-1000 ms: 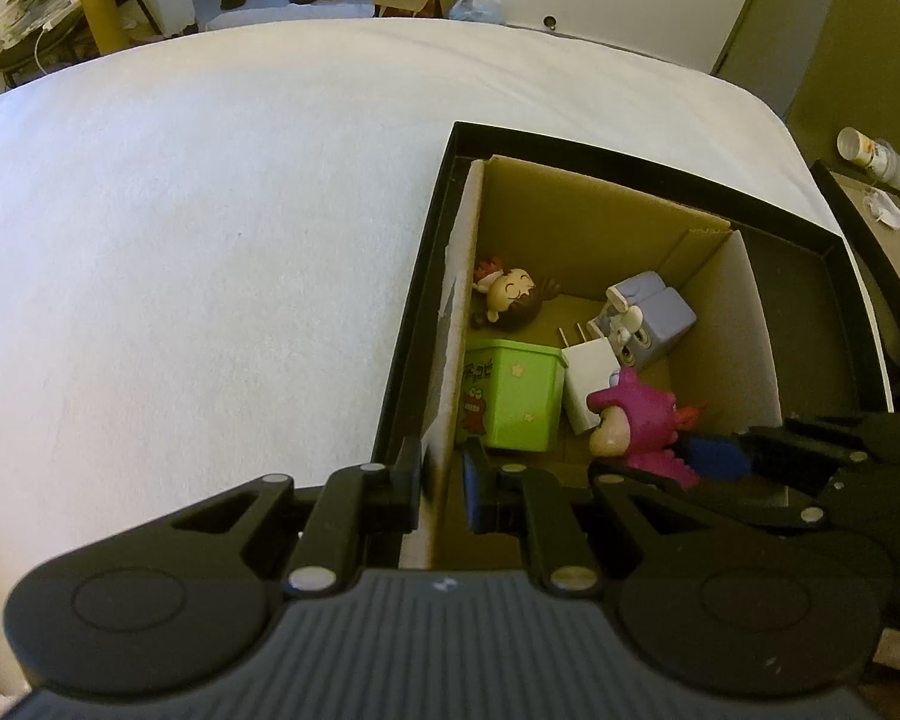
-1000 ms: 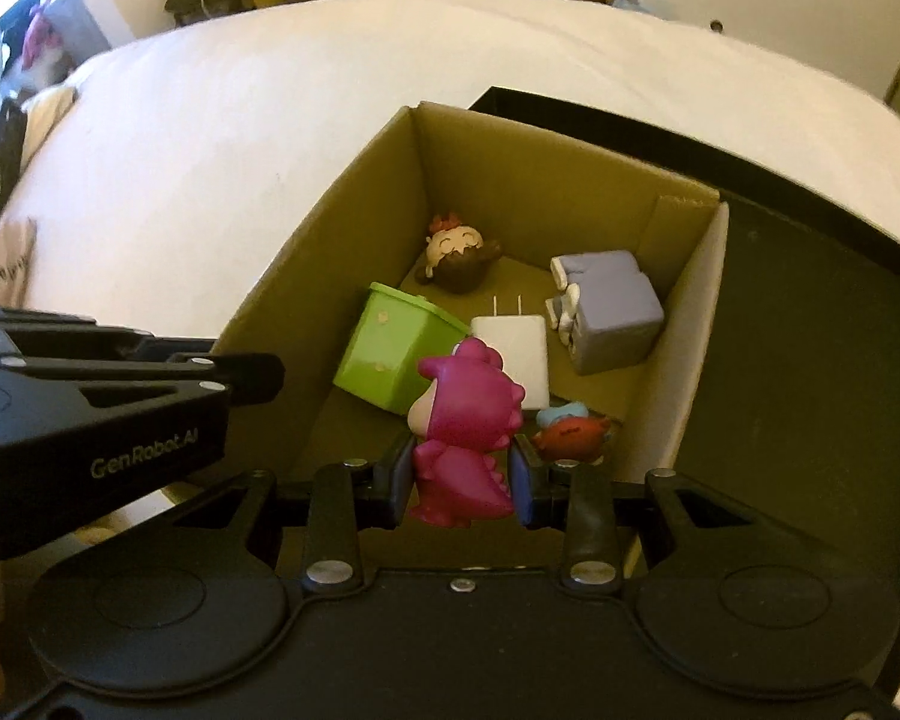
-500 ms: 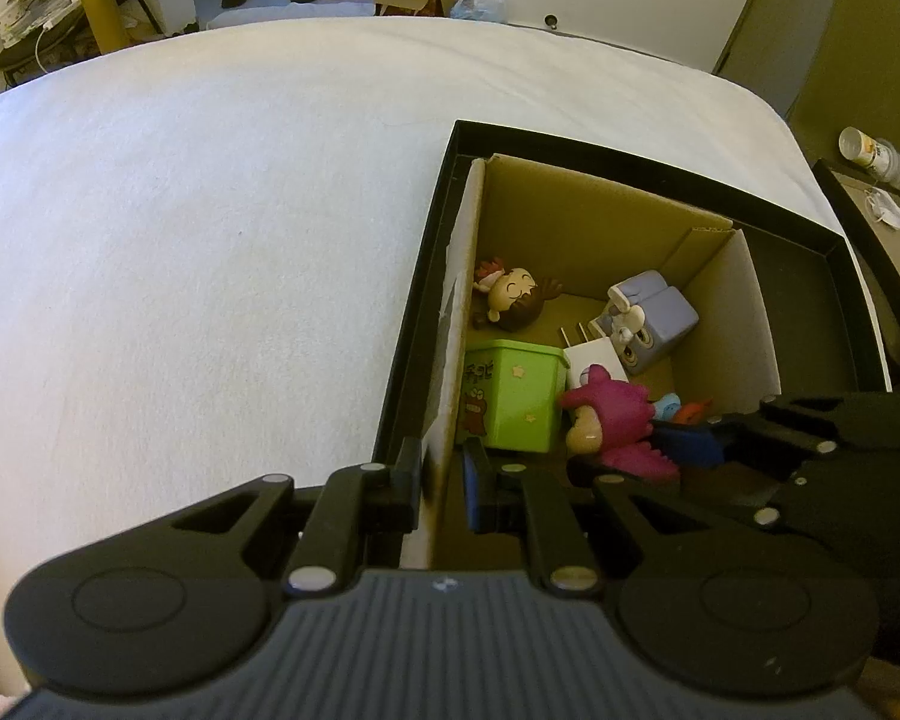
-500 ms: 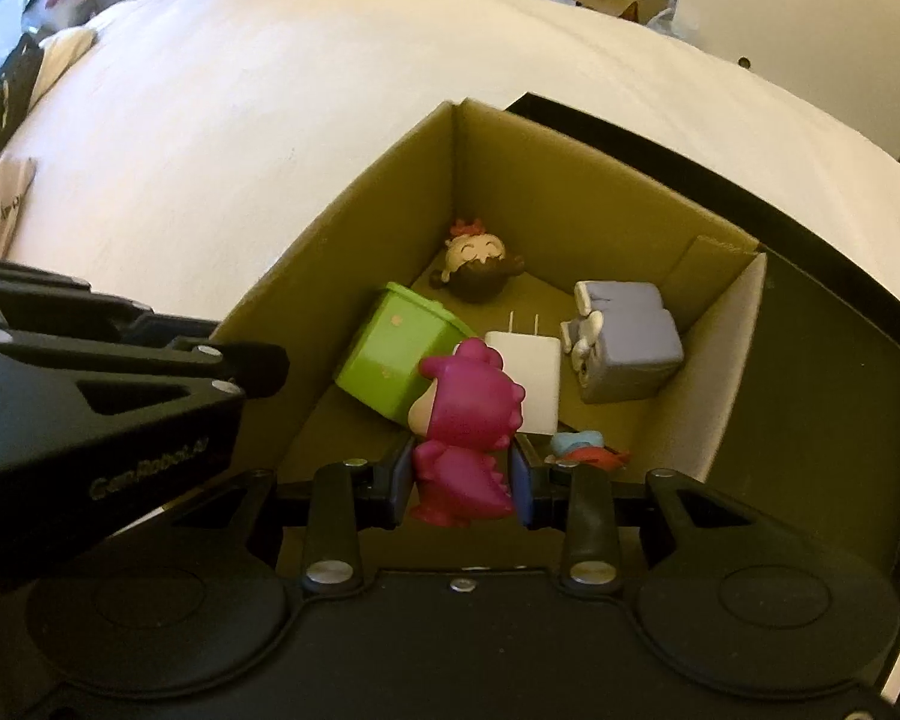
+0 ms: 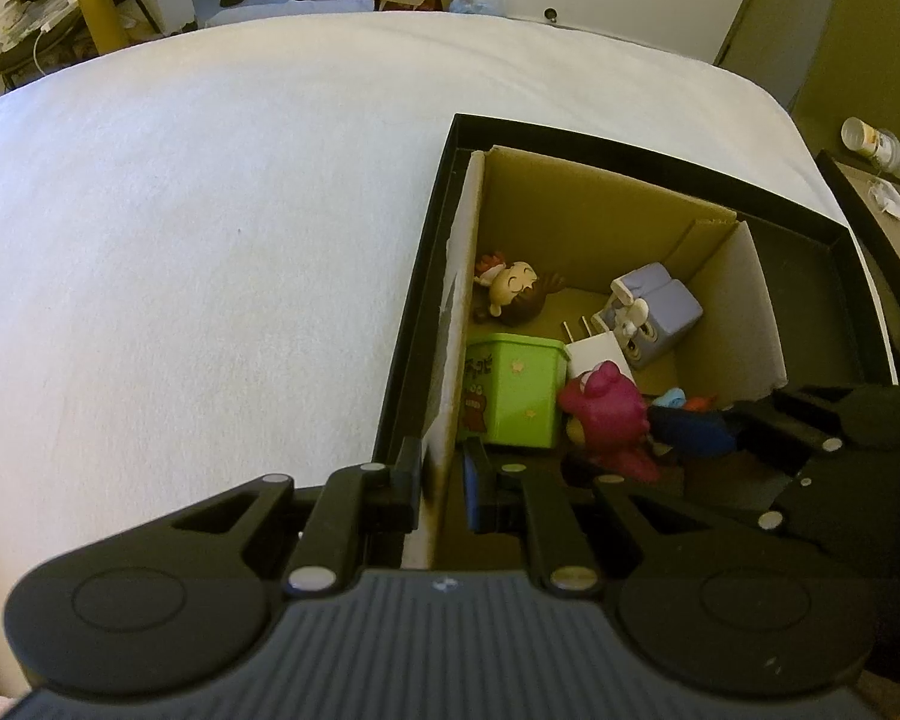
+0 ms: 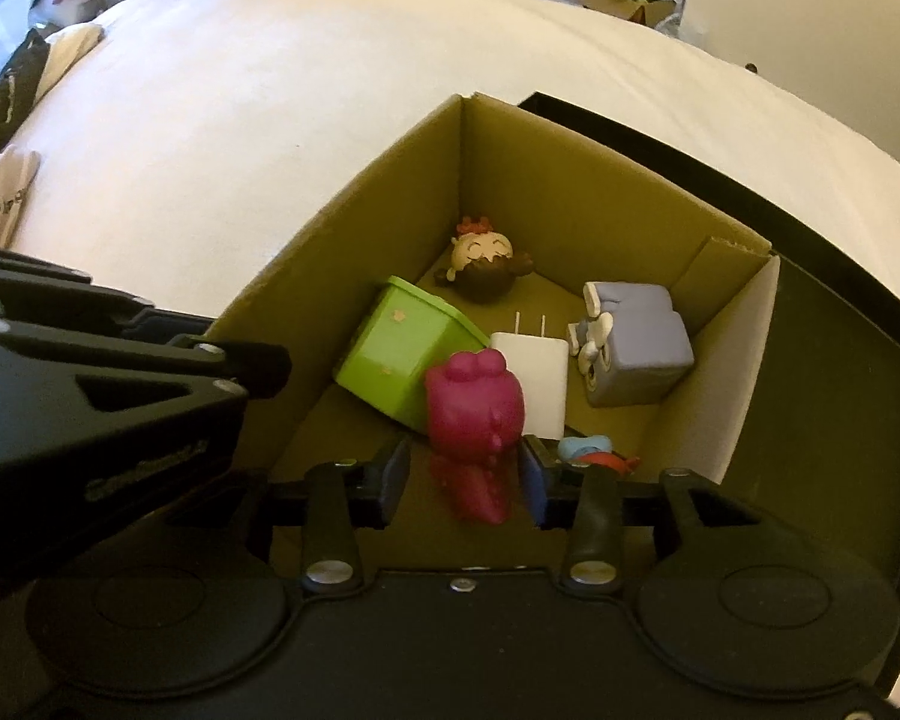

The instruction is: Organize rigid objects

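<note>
Steadying the box (image 5: 594,222) wall in my clamped left hand-held gripper (image 5: 441,483), my right hand-held gripper (image 6: 465,474) has just been opening, pink toy (image 6: 474,414) loose between its jaws, joining five items ahead, bed (image 5: 210,210) bare.

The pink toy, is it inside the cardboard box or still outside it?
Inside. The pink toy sits within the cardboard box walls beside the green box, and the right gripper has just been opening, its pads off it.

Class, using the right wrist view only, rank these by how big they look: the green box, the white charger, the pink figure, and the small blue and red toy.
1. Green box and pink figure: similar; the figure sits nearer the camera, so unranked.
2. White charger.
3. Blue and red toy, partly hidden.
</note>
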### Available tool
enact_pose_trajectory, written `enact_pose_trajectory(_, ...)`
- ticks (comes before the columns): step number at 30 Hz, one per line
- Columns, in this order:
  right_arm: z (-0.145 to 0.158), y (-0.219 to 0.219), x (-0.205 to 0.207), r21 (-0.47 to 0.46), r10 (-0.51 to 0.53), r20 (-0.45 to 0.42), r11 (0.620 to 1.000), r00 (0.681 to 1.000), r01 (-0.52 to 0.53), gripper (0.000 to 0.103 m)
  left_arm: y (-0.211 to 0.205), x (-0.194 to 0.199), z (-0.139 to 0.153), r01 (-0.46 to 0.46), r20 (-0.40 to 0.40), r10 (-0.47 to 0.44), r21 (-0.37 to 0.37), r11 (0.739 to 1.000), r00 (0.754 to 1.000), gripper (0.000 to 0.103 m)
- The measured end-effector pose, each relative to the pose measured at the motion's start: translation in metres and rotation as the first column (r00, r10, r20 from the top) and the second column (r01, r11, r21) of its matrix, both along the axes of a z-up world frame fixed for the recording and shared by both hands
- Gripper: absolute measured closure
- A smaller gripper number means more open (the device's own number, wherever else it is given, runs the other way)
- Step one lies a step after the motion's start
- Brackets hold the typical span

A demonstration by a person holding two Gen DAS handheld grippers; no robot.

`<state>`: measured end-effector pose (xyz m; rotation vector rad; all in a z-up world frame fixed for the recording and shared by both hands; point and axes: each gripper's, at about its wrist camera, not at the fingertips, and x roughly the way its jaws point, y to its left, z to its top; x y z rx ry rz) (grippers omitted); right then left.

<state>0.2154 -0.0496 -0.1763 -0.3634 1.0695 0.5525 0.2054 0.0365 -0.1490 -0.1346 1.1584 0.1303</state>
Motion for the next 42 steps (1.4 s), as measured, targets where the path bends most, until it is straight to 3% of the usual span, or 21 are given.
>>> enact_pose_trajectory(3,0.005,-0.001,-0.003,-0.01,-0.003,0.031,1.0,1.0,0.003,0.051,0.0,0.0,0.0,0.001,0.0,-0.001,0.001,1.0,1.0,0.09)
enact_pose_trajectory(10,0.027,-0.022,-0.006,0.034,-0.048,0.058,0.998,0.997,0.046,0.05,0.0,-0.003,0.003,0.004,0.008,-0.004,0.002,1.0,1.0,0.09)
enact_pose_trajectory(17,0.051,-0.058,-0.005,0.156,-0.154,0.04,0.977,0.987,0.147,0.049,-0.005,-0.007,0.008,0.023,0.02,-0.024,0.019,1.0,1.0,0.089)
enact_pose_trajectory(24,0.066,-0.076,-0.015,0.191,-0.2,0.063,0.964,0.978,0.185,0.042,-0.006,-0.011,0.014,0.03,0.027,-0.03,0.018,0.999,0.999,0.089)
enact_pose_trajectory(31,0.078,-0.094,-0.023,0.222,-0.23,0.073,0.952,0.971,0.209,0.039,-0.008,-0.008,0.016,0.055,-0.014,-0.055,0.027,0.998,0.998,0.087)
enact_pose_trajectory(38,0.084,-0.11,-0.029,0.259,-0.268,0.063,0.935,0.961,0.244,0.026,-0.015,-0.016,0.033,0.071,-0.016,-0.07,0.073,0.995,0.997,0.085)
enact_pose_trajectory(42,0.087,-0.121,-0.035,0.276,-0.297,0.05,0.922,0.954,0.272,0.018,-0.02,-0.022,0.048,0.074,0.008,-0.074,0.065,0.995,0.997,0.072)
